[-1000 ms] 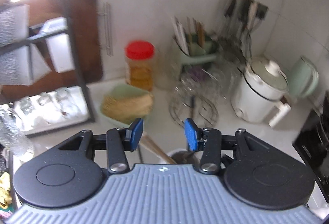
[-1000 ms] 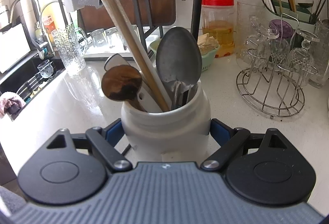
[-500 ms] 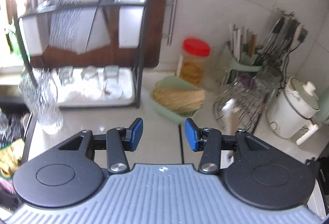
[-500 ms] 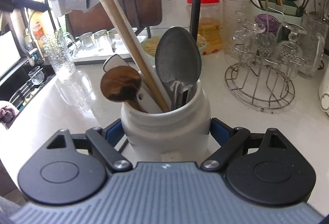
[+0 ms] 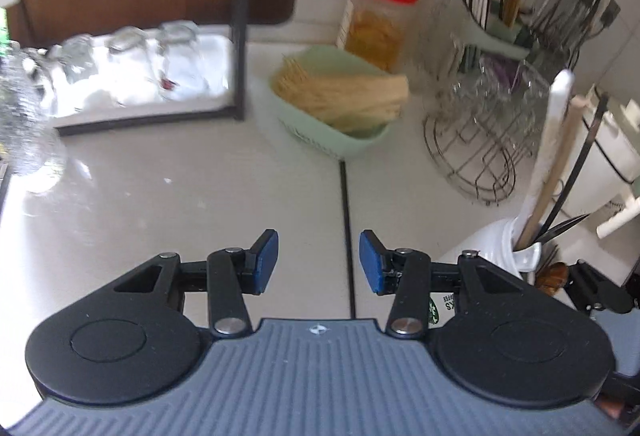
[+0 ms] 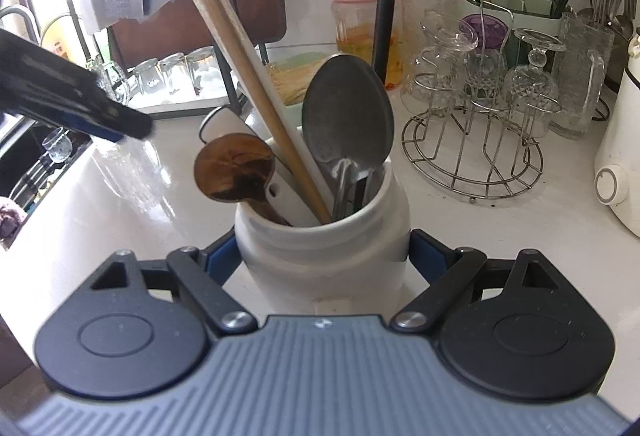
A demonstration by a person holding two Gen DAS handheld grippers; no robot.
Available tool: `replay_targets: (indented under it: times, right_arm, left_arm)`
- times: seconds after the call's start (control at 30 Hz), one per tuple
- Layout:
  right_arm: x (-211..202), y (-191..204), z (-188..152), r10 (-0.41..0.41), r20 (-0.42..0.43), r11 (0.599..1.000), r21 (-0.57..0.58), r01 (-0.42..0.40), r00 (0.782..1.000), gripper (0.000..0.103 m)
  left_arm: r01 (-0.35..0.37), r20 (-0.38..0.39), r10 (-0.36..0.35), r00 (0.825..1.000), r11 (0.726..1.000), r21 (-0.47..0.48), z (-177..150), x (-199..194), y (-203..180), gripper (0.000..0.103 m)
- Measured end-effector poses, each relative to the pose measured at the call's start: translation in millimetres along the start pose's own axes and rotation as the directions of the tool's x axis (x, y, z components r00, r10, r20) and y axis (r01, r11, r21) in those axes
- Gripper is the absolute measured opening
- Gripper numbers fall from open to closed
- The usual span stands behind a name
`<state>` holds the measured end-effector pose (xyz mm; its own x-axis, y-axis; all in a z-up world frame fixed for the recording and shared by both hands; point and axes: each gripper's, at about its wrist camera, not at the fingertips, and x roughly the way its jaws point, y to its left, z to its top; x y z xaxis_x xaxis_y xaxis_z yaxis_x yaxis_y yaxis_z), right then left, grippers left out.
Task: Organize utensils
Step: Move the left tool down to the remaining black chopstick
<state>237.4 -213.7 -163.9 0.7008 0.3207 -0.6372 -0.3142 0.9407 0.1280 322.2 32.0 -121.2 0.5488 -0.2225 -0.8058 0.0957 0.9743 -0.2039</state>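
My right gripper (image 6: 322, 256) is shut on a white ceramic utensil jar (image 6: 324, 256) standing on the white counter. The jar holds a large metal spoon (image 6: 348, 123), a wooden spoon (image 6: 234, 171), a long wooden handle (image 6: 248, 71), a white utensil and a black handle. My left gripper (image 5: 318, 262) is open and empty above the bare counter, to the left of the jar (image 5: 492, 240). Its blurred dark fingers (image 6: 68, 91) show at the left of the right wrist view.
A green basket of sticks (image 5: 340, 103) and a red-lidded jar (image 5: 378, 19) stand behind. A wire rack of glasses (image 6: 476, 123) sits right of the jar, a chopstick holder (image 6: 512, 7) behind it. A black dish rack with glasses (image 5: 132, 71) is left; a white cooker (image 6: 620, 155) right.
My left gripper has dropped lower and swung right, so the counter and the jar now show; it has entered the right wrist view. The right gripper and jar moved slightly forward.
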Motion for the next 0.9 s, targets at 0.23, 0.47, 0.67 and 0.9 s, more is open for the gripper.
replay_targets:
  times: [0.23, 0.47, 0.67, 0.9]
  right_arm:
    - [0, -1, 2, -0.012, -0.016, 1.000, 0.017, 0.012, 1.000, 0.091]
    - [0, -1, 1, -0.012, -0.011, 1.000, 0.022, 0.012, 1.000, 0.091]
    - [0, 0, 2, -0.024, -0.021, 0.999, 0.035, 0.024, 0.999, 0.091]
    - [0, 0, 2, -0.030, -0.022, 0.999, 0.032, 0.031, 0.999, 0.091]
  left_arm:
    - [0.022, -0.057, -0.023, 0.998, 1.000, -0.014, 12, 58, -9, 0.050]
    - [0.027, -0.079, -0.028, 0.997, 1.000, -0.007, 26, 100, -16, 0.049]
    - [0.013, -0.089, -0.011, 0.996, 1.000, 0.022, 31, 119, -20, 0.037]
    - [0.001, -0.095, 0.004, 0.995, 0.999, 0.048, 35, 130, -28, 0.026]
